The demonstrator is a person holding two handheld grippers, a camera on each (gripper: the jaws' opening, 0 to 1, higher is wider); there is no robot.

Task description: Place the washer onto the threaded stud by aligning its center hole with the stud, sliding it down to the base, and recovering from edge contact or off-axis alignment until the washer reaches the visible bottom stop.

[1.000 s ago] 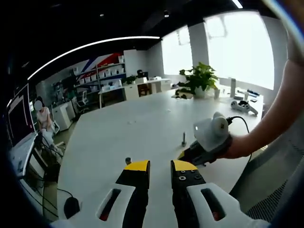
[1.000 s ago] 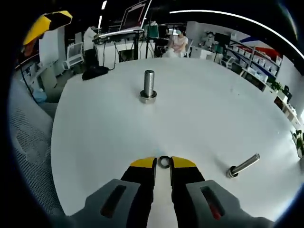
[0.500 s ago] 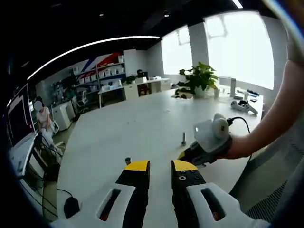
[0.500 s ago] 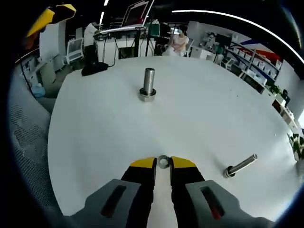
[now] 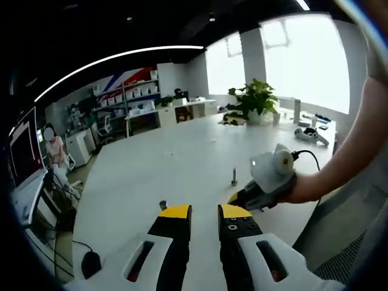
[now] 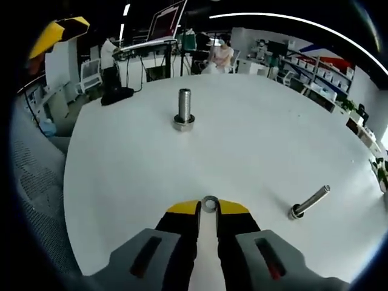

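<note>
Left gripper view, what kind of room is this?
Probably an open-plan office or lab: a large white table, storage shelves along the far wall, and a potted plant by bright windows.

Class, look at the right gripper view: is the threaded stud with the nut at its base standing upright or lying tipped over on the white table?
Upright. The stud rises from its nut on the table.
</note>
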